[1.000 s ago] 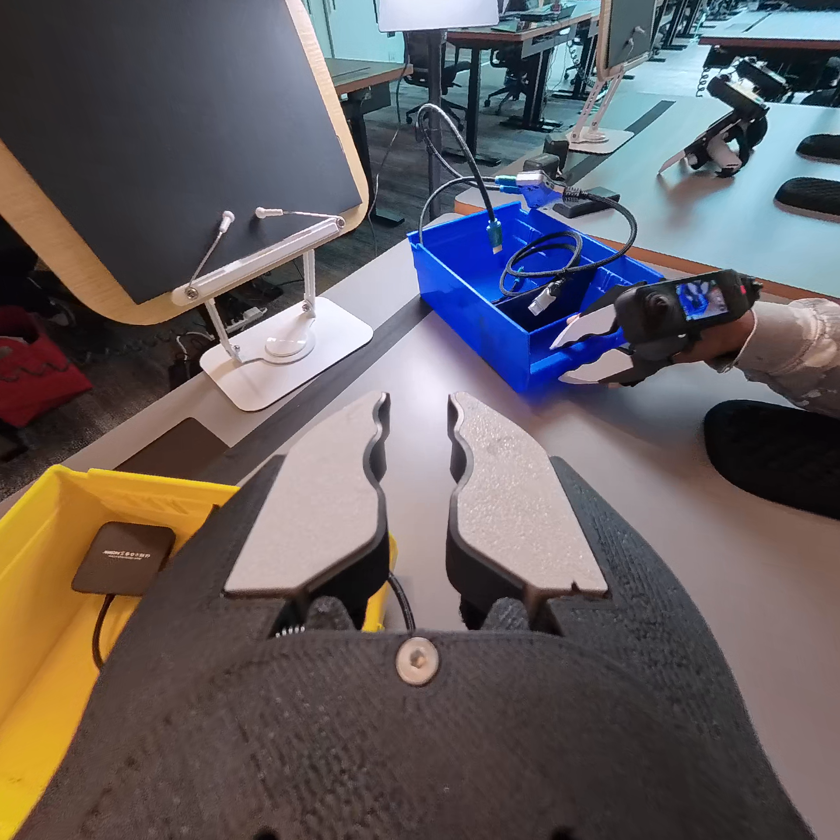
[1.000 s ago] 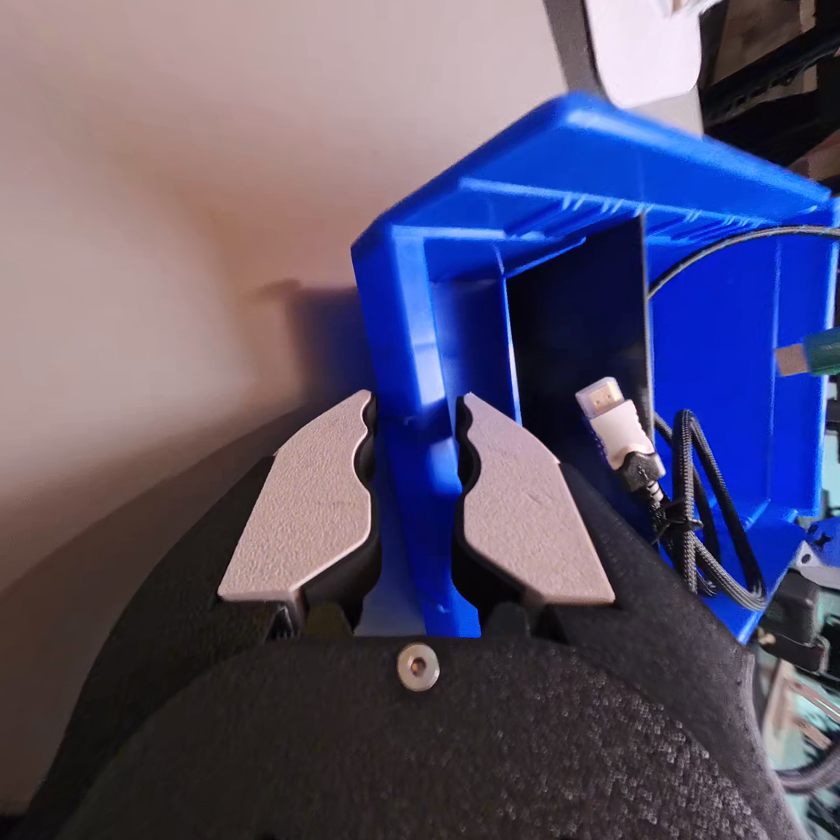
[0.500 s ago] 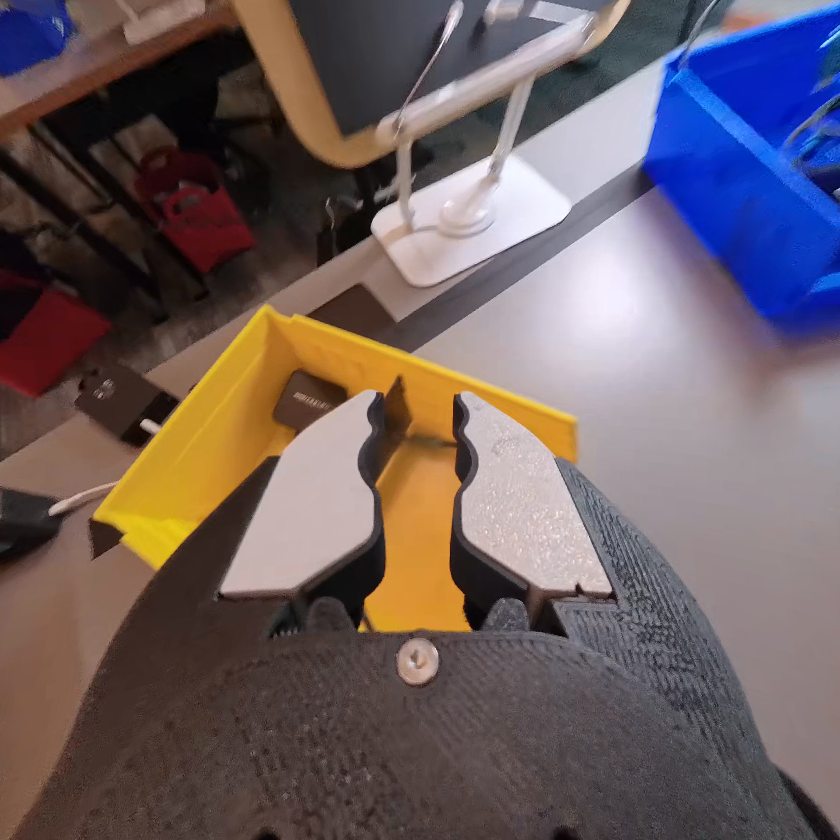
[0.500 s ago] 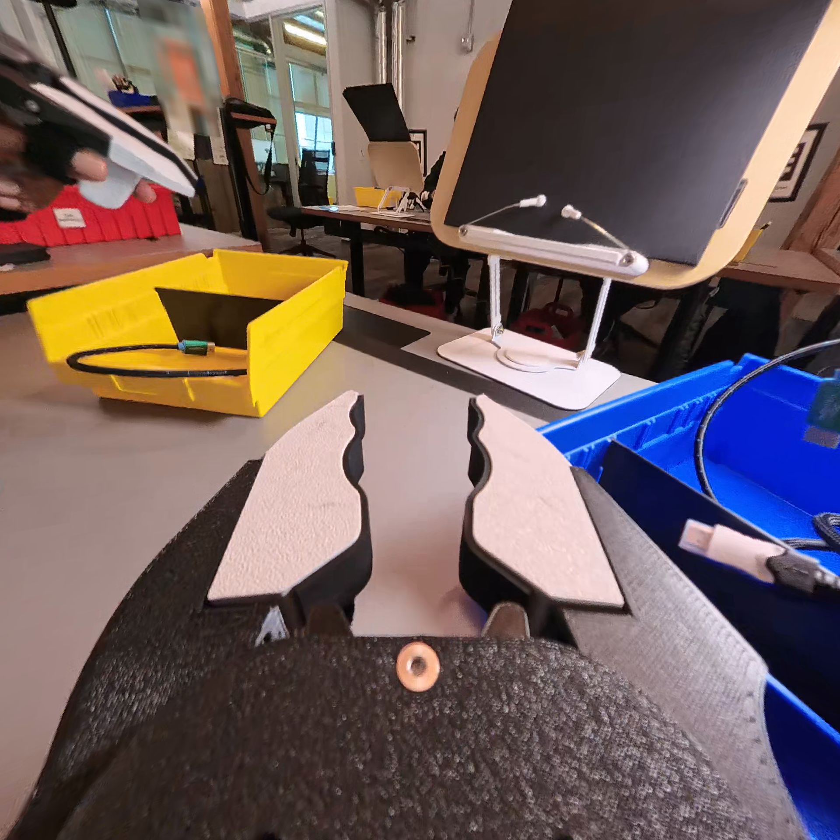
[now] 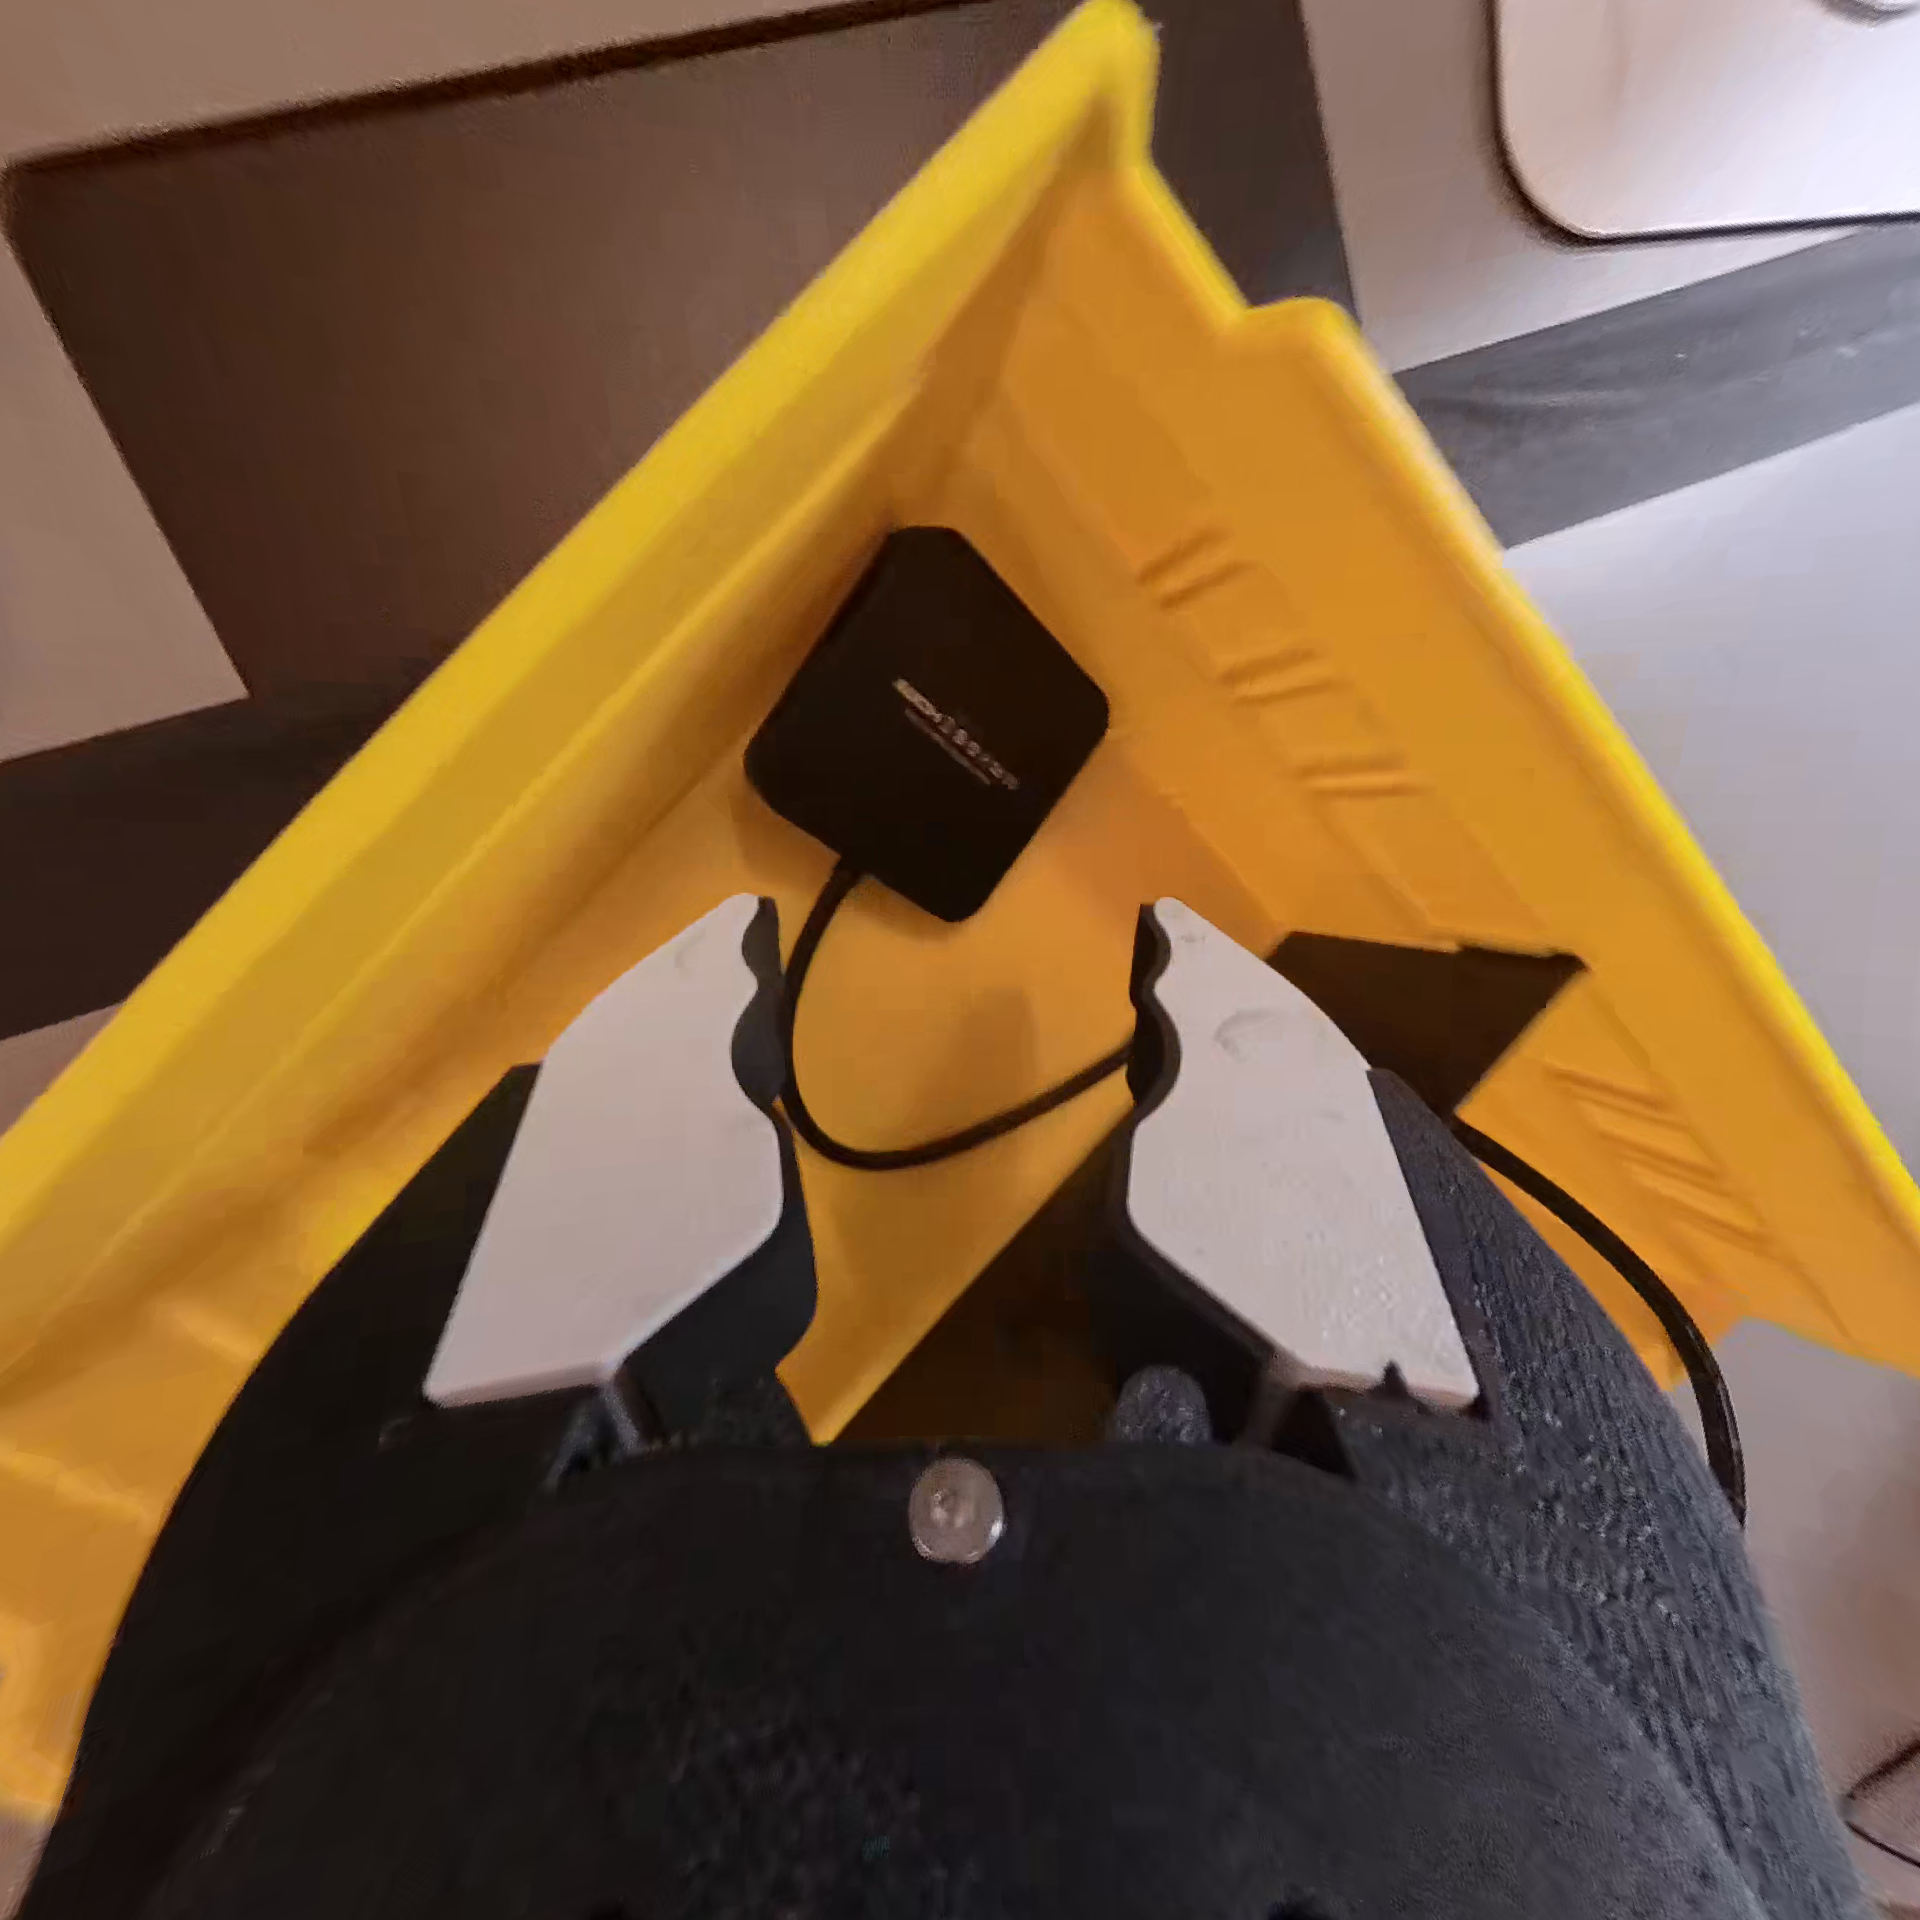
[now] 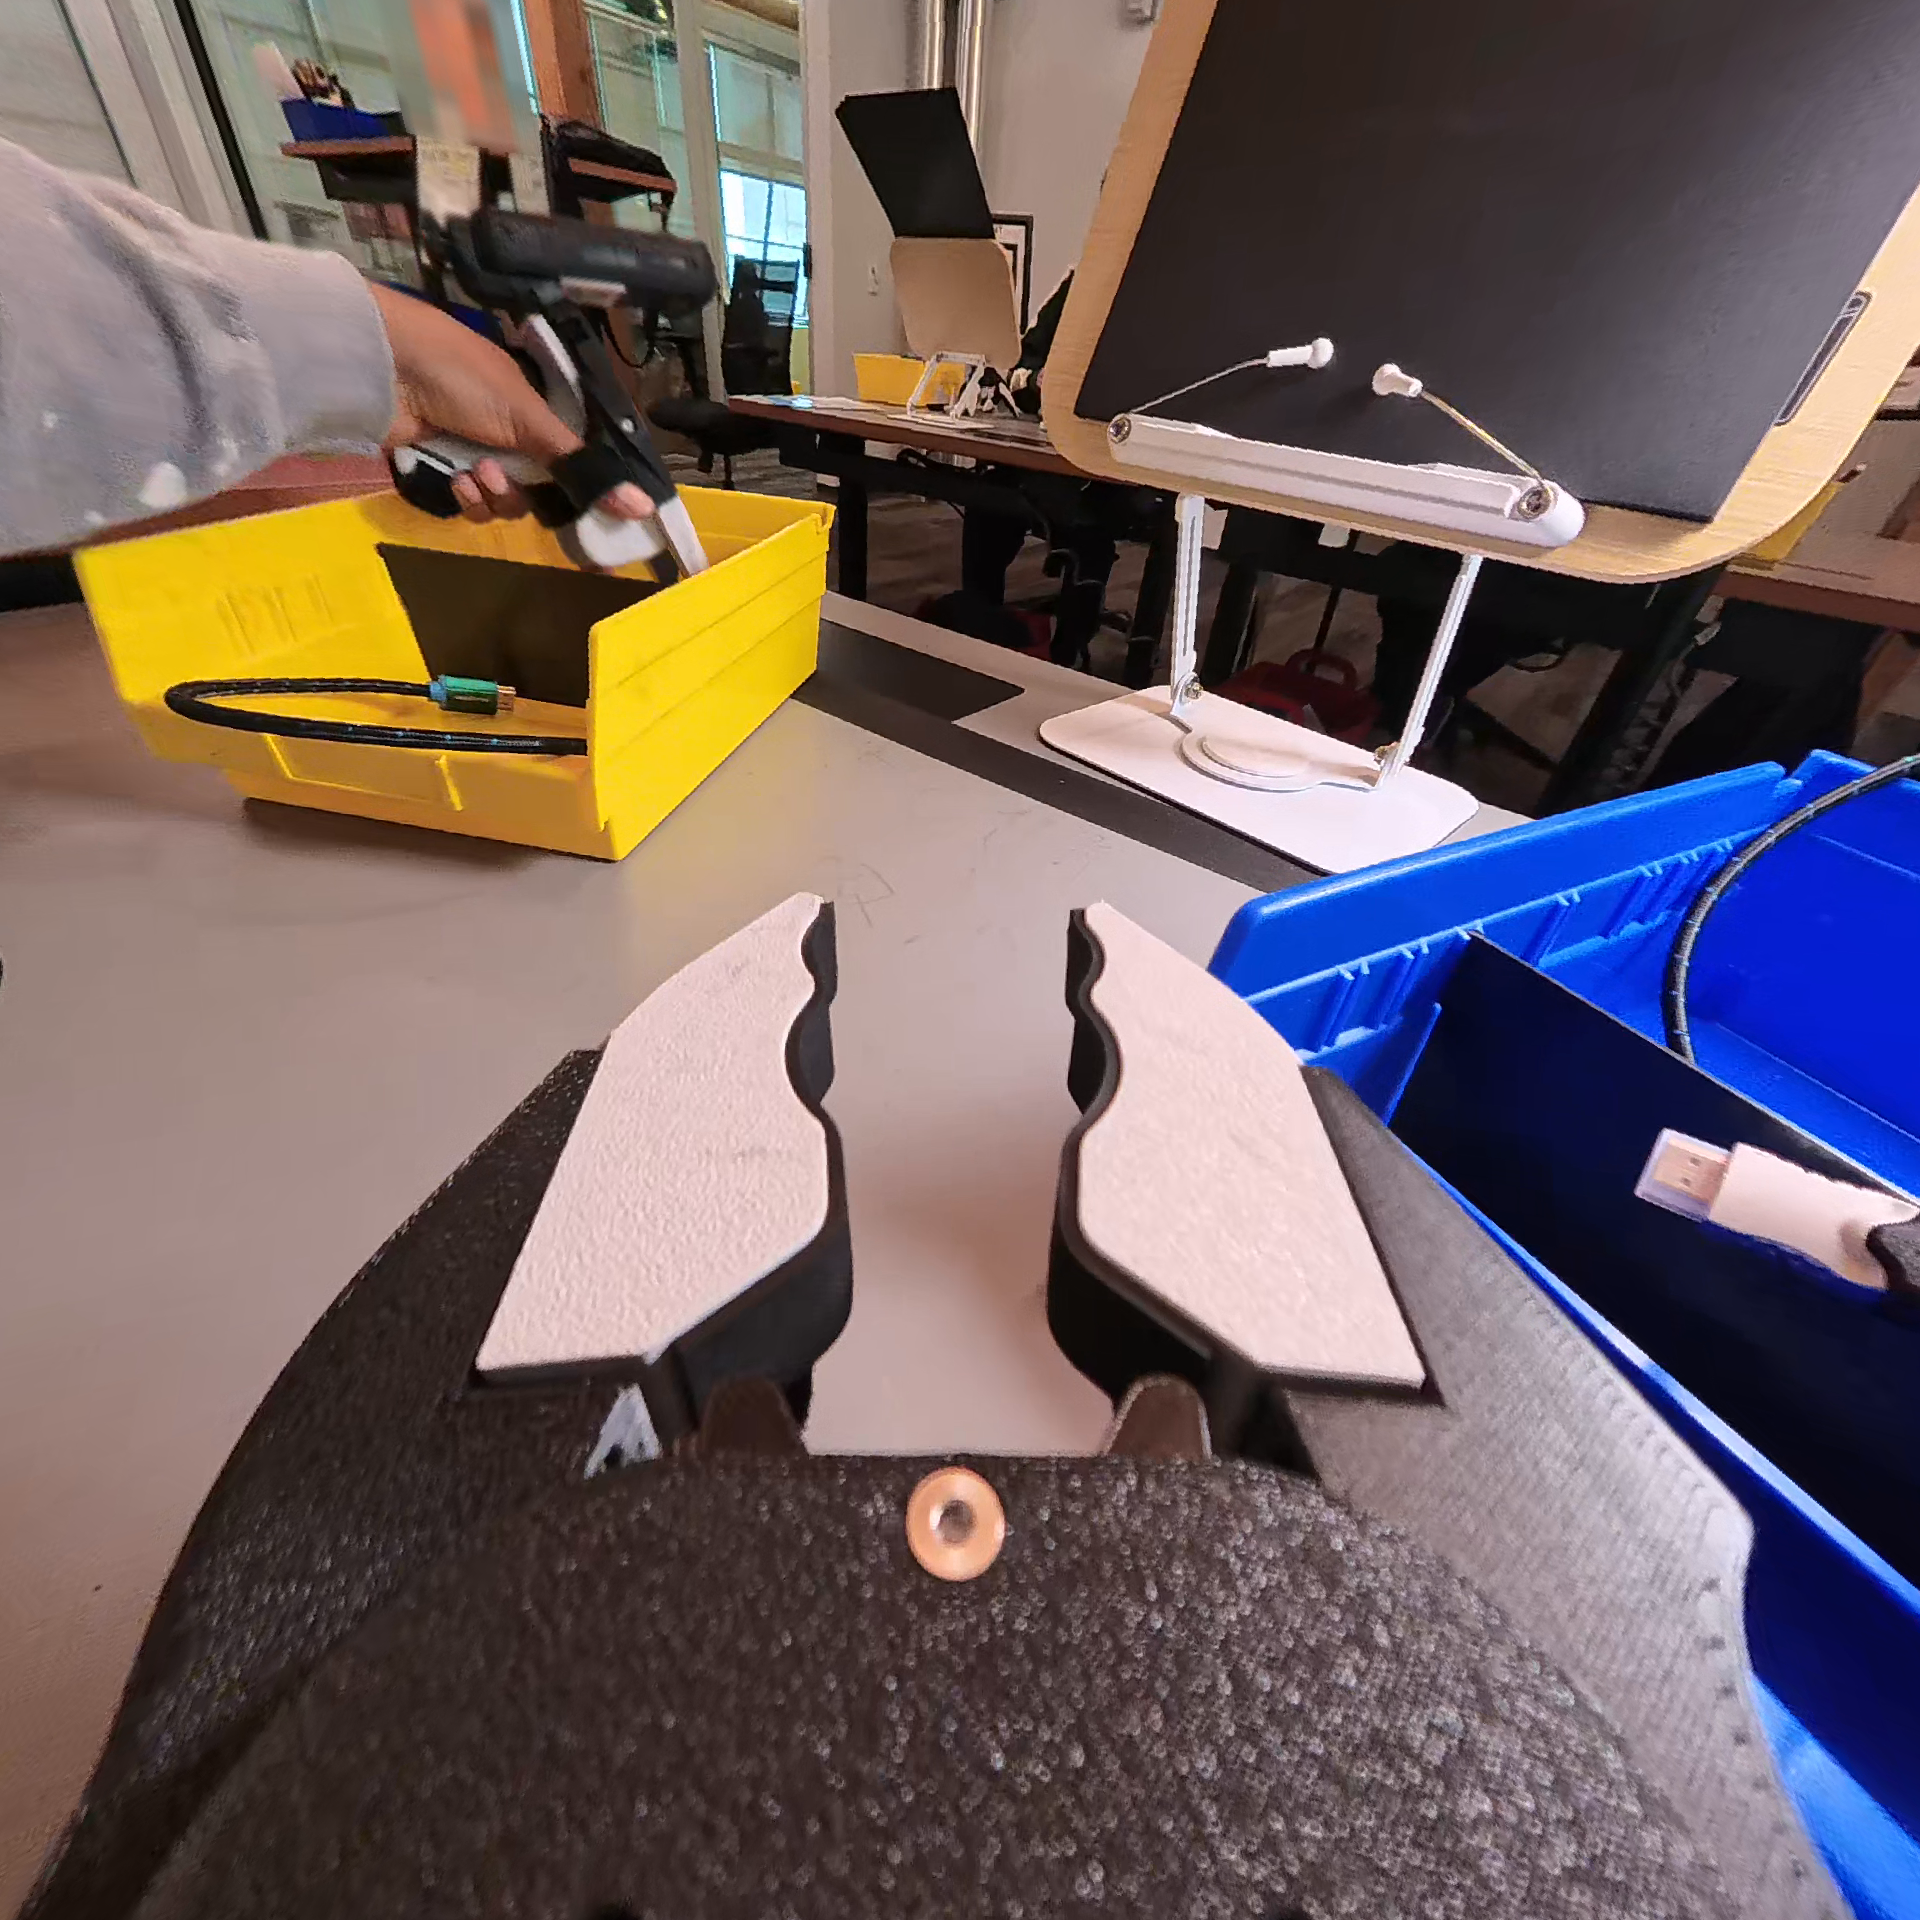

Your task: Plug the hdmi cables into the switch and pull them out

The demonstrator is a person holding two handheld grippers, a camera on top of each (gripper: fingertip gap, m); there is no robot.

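Over the yellow bin (image 5: 1299, 582), the left gripper (image 5: 951, 914) points down into the interior with its jaws spread wide and nothing between them. Just beyond its fingertips lies the black HDMI switch (image 5: 925, 722), flat on the bin floor and tucked against the far corner where two walls meet. Its thin black lead (image 5: 894, 1143) leaves the near edge of the switch, curves across the bin floor between the two fingers, and passes behind the right finger before trailing out over the bin's low front. From the right wrist view, that same gripper (image 6: 649, 540) shows at a distance, held in a person's hand (image 6: 468, 416) and dipping into the yellow bin (image 6: 707, 665), while a braided cable with a green plug (image 6: 473, 694) rests across the bin's open front. The right gripper (image 6: 951, 925) hovers above the grey table (image 6: 312, 987), released and empty, just beside the blue bin (image 6: 1455, 935). Inside that bin, to the right of the fingers, a white HDMI plug (image 6: 1745, 1195) sticks up from a compartment.
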